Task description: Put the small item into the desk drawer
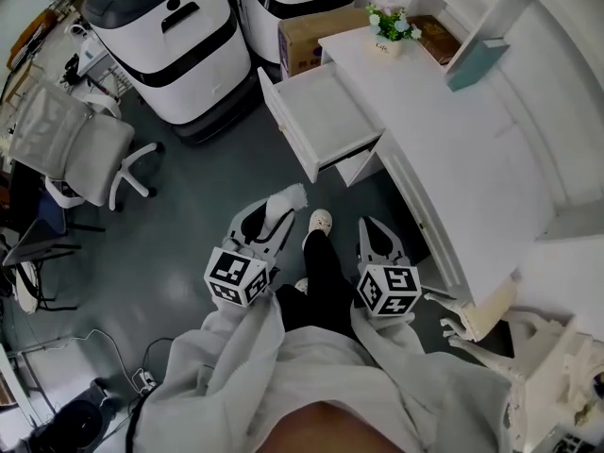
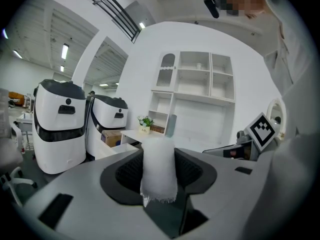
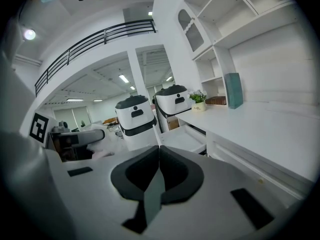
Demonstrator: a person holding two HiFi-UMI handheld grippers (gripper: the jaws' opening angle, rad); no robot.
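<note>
The left arm, in a white sleeve (image 1: pixel 219 352), reaches forward. Its left gripper (image 1: pixel 267 225) tilts slightly down and pinches a small white fluffy cloth roll (image 2: pixel 159 170) upright between part-spread jaws, well short of the open white desk drawer (image 1: pixel 326 125). The right gripper (image 3: pixel 159 156), alongside, has its jaws pressed together and empty. The label on the small white flowerpot (image 1: pixel 385 45) is too small to read.
</note>
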